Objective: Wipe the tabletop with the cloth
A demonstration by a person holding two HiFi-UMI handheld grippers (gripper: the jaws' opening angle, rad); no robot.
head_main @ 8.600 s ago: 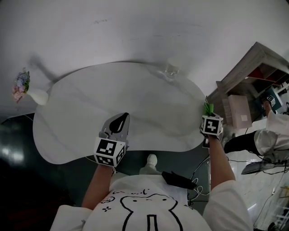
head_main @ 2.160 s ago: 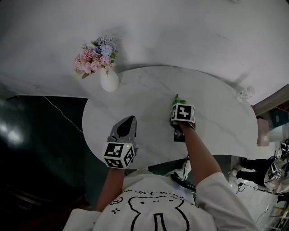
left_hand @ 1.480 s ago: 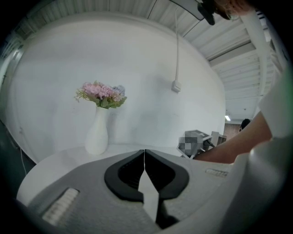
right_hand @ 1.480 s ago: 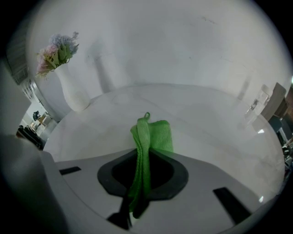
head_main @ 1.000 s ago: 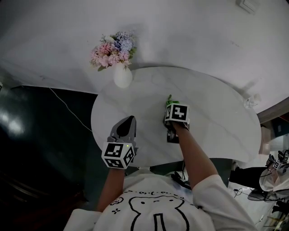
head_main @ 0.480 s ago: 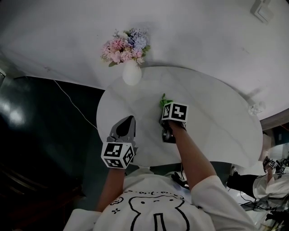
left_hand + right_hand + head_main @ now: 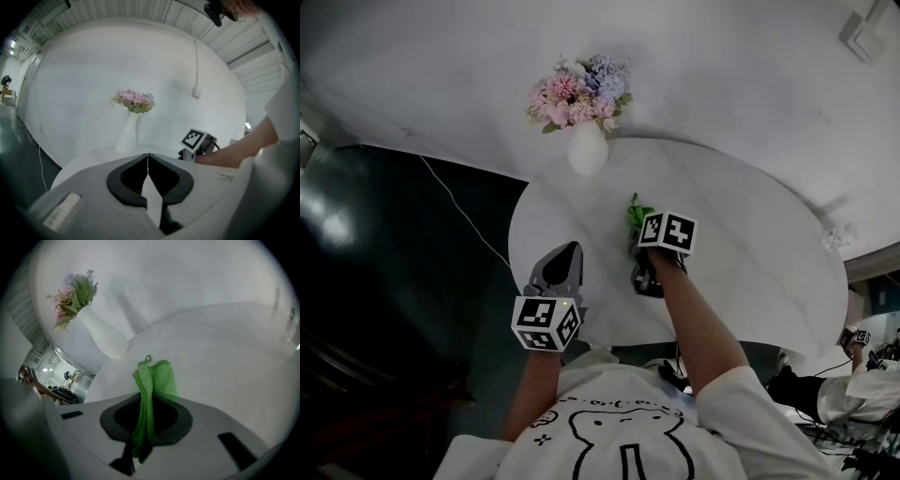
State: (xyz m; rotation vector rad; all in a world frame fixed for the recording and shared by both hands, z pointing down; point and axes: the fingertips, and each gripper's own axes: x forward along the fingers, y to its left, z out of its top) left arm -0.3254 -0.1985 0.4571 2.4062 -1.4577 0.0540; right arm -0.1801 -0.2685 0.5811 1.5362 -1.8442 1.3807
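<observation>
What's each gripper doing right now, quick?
Left gripper: closed, holding nothing.
Right gripper: closed on the green cloth.

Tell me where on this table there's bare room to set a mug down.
The broad stretch of tabletop between the right tool and the glass at the right edge is bare. Crowded: the left end, with flower vase, green cloth and left tool.
</observation>
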